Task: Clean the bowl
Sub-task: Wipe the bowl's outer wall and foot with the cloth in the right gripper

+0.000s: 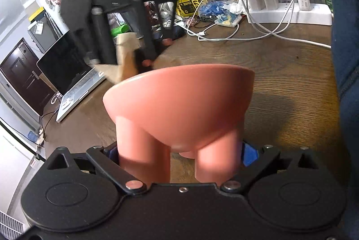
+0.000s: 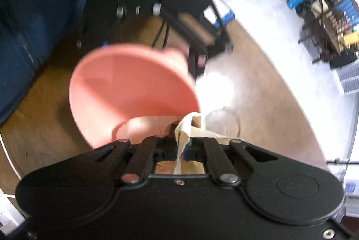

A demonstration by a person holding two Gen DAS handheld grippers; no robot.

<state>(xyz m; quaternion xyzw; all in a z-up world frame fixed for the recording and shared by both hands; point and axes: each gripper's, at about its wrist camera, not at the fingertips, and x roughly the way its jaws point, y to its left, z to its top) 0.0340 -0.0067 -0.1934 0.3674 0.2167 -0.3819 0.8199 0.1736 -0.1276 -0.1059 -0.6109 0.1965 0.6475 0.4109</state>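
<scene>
A salmon-pink bowl (image 1: 179,103) with stubby legs is held off the wooden table (image 1: 280,82) by my left gripper (image 1: 179,157), which is shut on its legs. In the right wrist view the bowl (image 2: 132,91) is tipped, its inside facing the camera. My right gripper (image 2: 181,143) is shut on a beige cloth (image 2: 190,127) at the bowl's lower right rim. In the left wrist view the right gripper (image 1: 134,53) with the cloth (image 1: 126,53) is behind the bowl's far left rim.
An open laptop (image 1: 71,78) lies at the table's left. Chargers, a power strip (image 1: 289,13) and white cables (image 1: 246,35) clutter the far side. A person in blue (image 1: 345,38) is at the right. Beyond the table edge is pale floor (image 2: 280,26).
</scene>
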